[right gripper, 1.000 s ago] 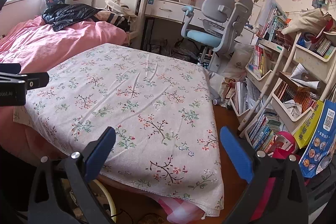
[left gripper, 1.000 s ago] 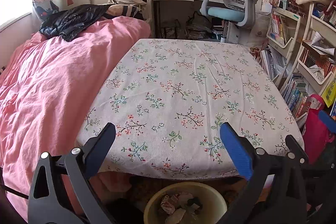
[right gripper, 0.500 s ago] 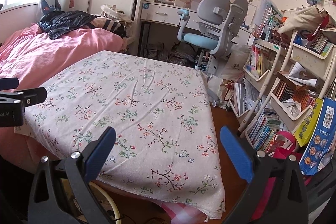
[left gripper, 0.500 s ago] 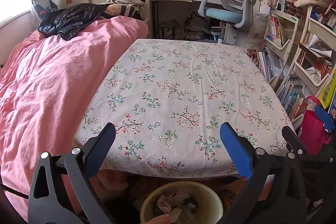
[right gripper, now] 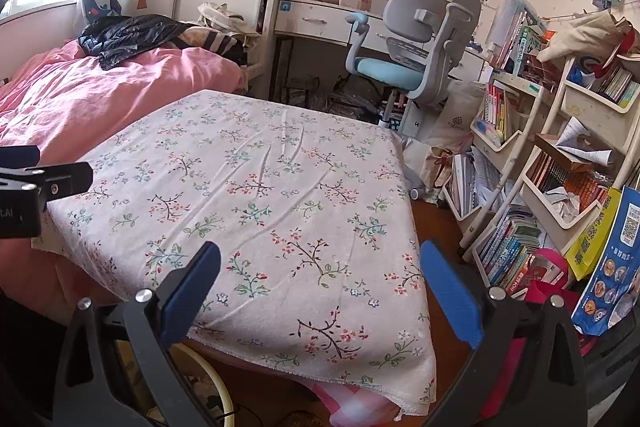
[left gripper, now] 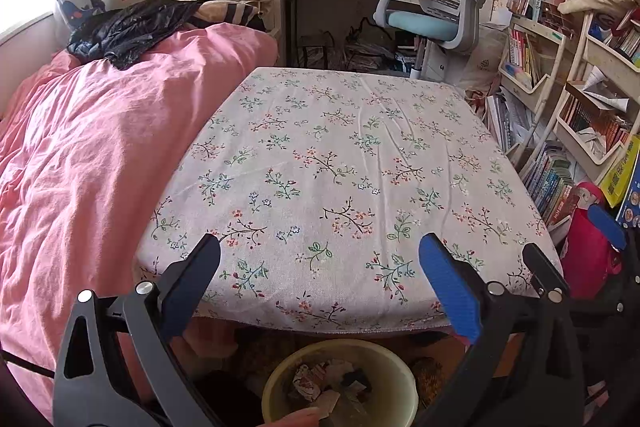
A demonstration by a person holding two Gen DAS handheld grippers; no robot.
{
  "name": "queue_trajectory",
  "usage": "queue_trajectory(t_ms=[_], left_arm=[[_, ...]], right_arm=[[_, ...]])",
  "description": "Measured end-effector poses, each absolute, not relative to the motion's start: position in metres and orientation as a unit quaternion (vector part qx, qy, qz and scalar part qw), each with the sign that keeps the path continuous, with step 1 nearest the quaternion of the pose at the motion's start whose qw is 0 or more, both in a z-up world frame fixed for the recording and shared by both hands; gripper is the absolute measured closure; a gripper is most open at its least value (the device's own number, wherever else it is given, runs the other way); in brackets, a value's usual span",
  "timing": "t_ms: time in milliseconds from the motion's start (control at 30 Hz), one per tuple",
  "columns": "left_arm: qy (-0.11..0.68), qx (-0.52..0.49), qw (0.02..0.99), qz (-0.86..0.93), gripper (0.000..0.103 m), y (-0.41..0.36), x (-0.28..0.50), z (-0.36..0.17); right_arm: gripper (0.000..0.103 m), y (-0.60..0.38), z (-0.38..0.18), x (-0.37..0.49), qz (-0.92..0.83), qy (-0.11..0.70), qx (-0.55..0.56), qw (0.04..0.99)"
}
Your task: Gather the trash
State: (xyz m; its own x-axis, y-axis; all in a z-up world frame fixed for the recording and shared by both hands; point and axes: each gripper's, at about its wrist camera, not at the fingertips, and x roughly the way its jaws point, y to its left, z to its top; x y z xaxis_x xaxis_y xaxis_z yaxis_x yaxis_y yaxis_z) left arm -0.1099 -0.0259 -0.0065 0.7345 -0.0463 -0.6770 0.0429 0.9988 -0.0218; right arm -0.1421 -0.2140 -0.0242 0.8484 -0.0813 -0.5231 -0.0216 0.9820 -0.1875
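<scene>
We hold both tongs apart and empty over the near table (left gripper: 340,155) edge; the trash (left gripper: 328,383) sits in the bin (left gripper: 276,383) below our left tongs (left gripper: 320,287), left of our right tongs (right gripper: 320,291).

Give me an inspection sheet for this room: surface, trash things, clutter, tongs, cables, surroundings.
Surface: table under a floral cloth, lightly creased, nothing on it.
Job's things: yellow bin on the floor below the near edge, crumpled trash inside.
Clutter: black jacket on the pink bed; books crammed on the shelves.
Grippers: left tongs open, empty, above the bin; right tongs open, empty, over the table's corner.
Cables: nothing seen on the table; tangle under the desk unclear.
Surroundings: grey chair with a blue seat, tree mural.
</scene>
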Motion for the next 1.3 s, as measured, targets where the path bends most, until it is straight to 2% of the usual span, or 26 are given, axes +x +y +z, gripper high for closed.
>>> queue_trajectory(t_ms=[1300], left_arm=[[0.384,-0.010,0.923,-0.012,0.007,-0.0182,-0.1047,-0.0076]], right_arm=[[0.007,-0.2080,-0.0259,-0.1384,-0.005,0.284,-0.096,0.954]])
